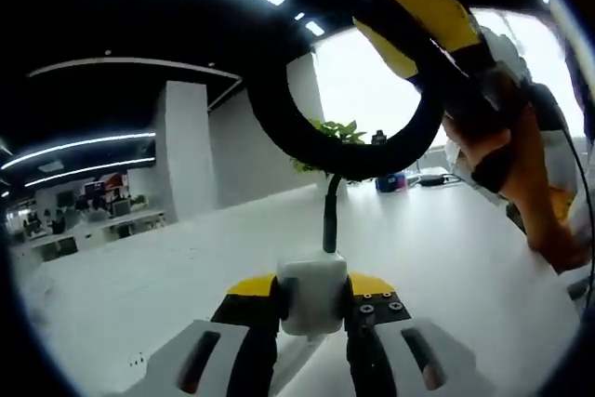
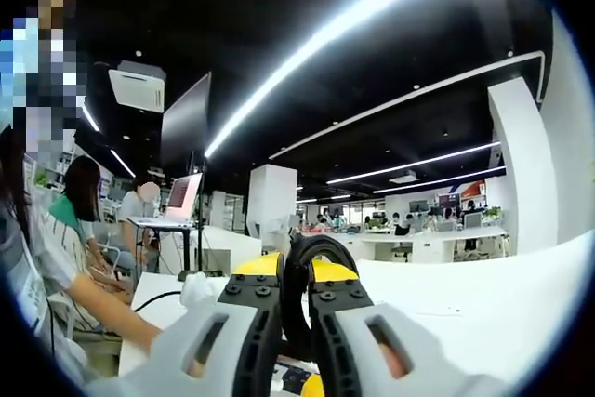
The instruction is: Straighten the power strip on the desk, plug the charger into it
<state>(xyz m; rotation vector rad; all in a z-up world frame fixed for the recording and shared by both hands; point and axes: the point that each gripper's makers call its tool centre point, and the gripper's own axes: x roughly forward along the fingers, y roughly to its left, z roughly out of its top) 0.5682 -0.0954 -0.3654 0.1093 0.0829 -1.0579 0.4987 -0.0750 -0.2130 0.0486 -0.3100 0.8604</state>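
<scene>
Stretching ahead of both tools is the white desk (image 1: 446, 258). Across the left gripper view the black cable (image 1: 279, 127) loops up from the white charger (image 1: 311, 295), which sits clamped between the narrowed jaws of the left gripper (image 1: 312, 318); its long axis points forward along them. The right gripper (image 2: 297, 309), raised upper right of the left one, pinches the same cable. I cannot make out the power strip, so its bearing stays unknown; the left tool carries the plug.
</scene>
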